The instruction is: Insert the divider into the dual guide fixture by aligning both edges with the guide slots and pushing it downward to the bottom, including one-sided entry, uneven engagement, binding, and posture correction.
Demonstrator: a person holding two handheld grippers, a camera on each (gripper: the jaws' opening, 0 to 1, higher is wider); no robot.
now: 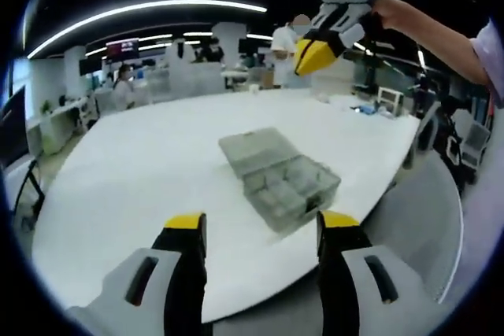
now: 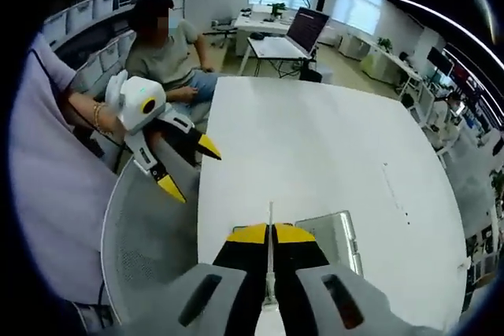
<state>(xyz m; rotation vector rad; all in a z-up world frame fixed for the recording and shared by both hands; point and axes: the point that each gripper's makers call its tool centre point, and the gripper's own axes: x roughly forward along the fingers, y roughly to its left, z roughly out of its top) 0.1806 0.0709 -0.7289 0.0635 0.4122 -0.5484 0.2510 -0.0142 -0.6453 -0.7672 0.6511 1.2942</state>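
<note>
No readable text, labels, brands or numbers in either view. Left gripper view: wall screen (image 1: 122,48) at about 10 o'clock glows red and pink, content too blurred to read. Right gripper view: open laptop (image 2: 305,30) at about 12 o'clock shows a dark screen, nothing legible on it.

Two gripper-mounted views over one white table

The left gripper view looks from the table's (image 1: 118,186) near edge across the surface toward the room. The right gripper view looks steeply down along the table (image 2: 315,155) from close above. Both share the tabletop and clear box (image 1: 277,177) (image 2: 335,234).
</note>
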